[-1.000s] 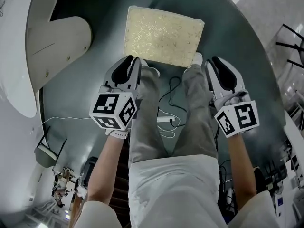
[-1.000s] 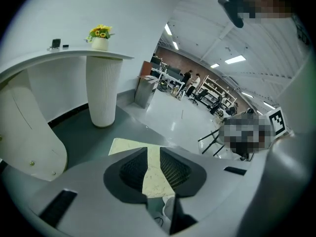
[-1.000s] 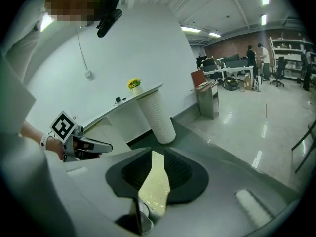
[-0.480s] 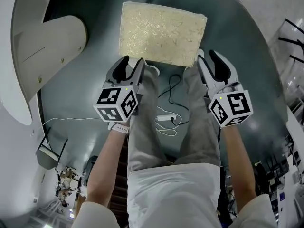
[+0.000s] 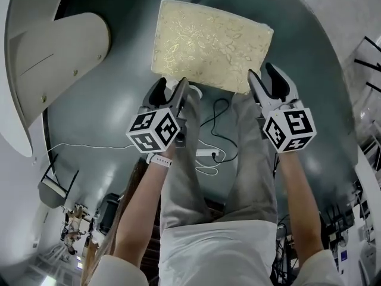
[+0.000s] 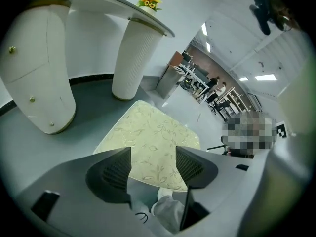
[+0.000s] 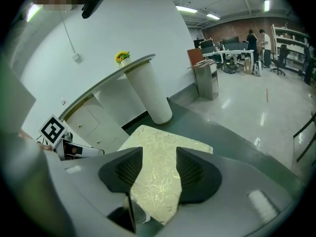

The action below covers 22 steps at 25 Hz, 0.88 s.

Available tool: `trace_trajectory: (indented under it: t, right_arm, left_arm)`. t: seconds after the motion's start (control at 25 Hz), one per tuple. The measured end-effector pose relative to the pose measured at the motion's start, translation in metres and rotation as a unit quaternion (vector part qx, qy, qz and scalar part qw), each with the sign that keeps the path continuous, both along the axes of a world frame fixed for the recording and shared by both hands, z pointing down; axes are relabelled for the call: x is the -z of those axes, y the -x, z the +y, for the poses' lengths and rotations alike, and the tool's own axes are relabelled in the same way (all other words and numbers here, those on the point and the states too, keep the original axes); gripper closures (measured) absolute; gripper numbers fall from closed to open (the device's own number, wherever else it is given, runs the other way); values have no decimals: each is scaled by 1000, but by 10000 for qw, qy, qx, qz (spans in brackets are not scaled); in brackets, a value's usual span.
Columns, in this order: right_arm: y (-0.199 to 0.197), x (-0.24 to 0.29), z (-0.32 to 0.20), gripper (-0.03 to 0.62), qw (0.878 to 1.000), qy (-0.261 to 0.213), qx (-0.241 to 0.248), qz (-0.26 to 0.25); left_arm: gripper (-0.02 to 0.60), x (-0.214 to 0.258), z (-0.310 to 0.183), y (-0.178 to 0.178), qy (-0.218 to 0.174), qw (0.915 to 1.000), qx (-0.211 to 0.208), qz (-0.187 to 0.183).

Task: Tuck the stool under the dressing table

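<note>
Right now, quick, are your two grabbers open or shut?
Left gripper: open, jaws just been opening, by the stool edge, gripping nothing.
Right gripper: open, jaws just been opening, by the stool corner, gripping nothing.

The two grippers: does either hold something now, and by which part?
Nothing is held. The left gripper and the right gripper have just been opening their jaws, which stand apart at the near edge of the stool without pressing on it.

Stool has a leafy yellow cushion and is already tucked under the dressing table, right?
No. The stool does have a leafy yellow cushion, but the head view shows it out on the floor, not under the dressing table.
</note>
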State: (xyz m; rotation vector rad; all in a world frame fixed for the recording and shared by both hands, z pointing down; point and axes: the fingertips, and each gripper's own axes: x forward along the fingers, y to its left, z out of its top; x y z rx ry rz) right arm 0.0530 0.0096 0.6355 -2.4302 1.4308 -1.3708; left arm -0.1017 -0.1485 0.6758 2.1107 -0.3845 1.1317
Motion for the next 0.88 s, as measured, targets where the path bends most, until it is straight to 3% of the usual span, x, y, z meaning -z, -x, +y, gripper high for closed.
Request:
trace_trajectory:
  t: [0.16,0.36,0.48,0.88]
  right_arm:
    - [-9,-22,1,357,9998,136,121,89]
    - [-11,-51,-1,336,9983,356,449,144]
    - [-13,-68,1,310,9979,512,383,76]
    - [-1,-109,8,295,9951,871,454,78]
  left_arm:
    - [287,-24,-4,10,-92,9991,386,-156]
    - [272,-49,-3,19,54,9971,694,-317]
    - [262,-65,-4,23,122,9951,898,-393]
    - [256,-91,-10,20,58,9930,1100,-428]
